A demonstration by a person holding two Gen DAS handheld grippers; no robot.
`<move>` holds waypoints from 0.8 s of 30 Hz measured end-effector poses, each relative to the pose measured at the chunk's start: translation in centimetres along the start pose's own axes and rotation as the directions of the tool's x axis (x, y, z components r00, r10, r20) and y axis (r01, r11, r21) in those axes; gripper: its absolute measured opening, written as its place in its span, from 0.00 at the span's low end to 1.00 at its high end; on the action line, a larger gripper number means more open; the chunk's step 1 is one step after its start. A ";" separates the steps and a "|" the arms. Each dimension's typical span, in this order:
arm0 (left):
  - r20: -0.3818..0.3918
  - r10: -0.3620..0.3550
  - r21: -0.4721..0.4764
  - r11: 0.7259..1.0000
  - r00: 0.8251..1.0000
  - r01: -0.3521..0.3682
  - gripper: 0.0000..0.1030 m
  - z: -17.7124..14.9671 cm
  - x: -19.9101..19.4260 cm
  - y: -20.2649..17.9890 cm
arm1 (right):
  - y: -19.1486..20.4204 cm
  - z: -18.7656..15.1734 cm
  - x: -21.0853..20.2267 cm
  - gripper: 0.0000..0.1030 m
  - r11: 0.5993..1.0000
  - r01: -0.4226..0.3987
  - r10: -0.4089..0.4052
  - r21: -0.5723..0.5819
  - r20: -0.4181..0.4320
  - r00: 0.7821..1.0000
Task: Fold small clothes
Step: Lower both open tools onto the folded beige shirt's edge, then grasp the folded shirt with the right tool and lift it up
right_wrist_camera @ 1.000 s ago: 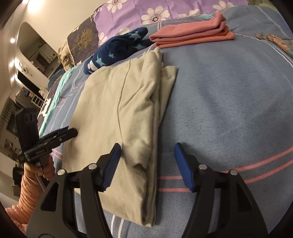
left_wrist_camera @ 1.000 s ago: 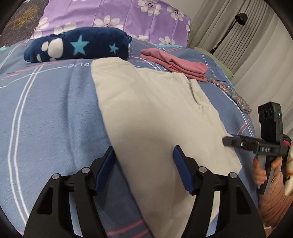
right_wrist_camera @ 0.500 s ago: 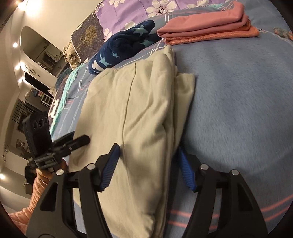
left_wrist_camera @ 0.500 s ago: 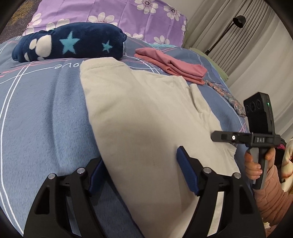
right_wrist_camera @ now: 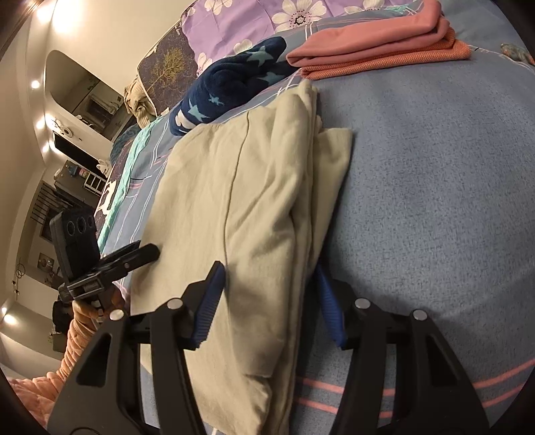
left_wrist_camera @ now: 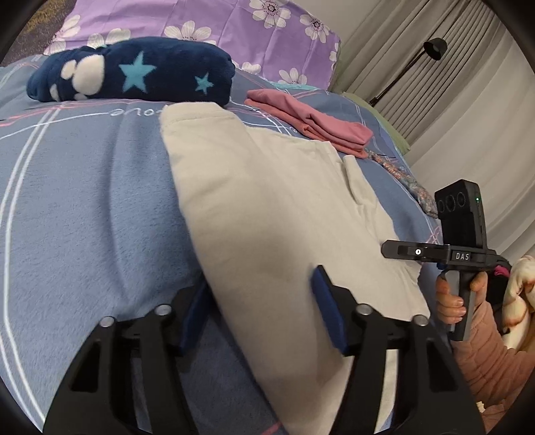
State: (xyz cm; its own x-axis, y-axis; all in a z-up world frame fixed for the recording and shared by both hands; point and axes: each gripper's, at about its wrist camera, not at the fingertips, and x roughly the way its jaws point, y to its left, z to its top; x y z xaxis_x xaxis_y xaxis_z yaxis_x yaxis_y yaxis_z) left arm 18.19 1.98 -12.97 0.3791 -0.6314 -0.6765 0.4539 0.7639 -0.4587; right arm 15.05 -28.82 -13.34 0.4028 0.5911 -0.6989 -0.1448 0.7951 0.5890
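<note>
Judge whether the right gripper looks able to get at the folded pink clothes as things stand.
Probably not yet: the right gripper has its closing jaws astride the cream garment, while the folded pink clothes lie beyond it across bare blue bedspread; nothing blocks the way.

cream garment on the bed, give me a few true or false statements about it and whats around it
1. The cream garment lies on a blue bedspread. True.
2. Both grippers sit at its far end, beside the navy star blanket. False: the left gripper and right gripper straddle its near edges, jaws closing.
3. The pink folded clothes lie on top of the cream garment. False: they lie beyond it on the bedspread.
4. The pillow is purple with white flowers. True.
</note>
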 end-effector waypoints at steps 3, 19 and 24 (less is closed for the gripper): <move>-0.003 -0.004 0.001 1.000 1.000 0.004 0.57 1.3 1.3 -0.1 | 0.2 1.0 0.8 0.56 1.000 -0.006 0.006 -0.010 -0.003 1.000; 0.029 0.078 0.041 0.996 0.997 -0.079 0.36 2.6 2.8 -1.6 | 4.4 1.7 2.9 0.39 0.961 0.227 -0.219 -0.160 0.067 0.973; 0.060 0.136 0.128 0.981 0.989 -0.143 0.18 2.6 1.2 -4.3 | 8.0 1.1 1.5 0.21 0.918 0.325 -0.301 -0.228 0.136 0.944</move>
State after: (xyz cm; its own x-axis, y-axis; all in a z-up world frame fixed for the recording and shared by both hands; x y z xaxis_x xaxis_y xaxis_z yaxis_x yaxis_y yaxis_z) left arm 18.80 -2.35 -10.30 0.4854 -0.5283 -0.6966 0.4942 0.8231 -0.2799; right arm 15.47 -21.76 -9.26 0.5464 0.3003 -0.7819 -0.2082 0.9529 0.2205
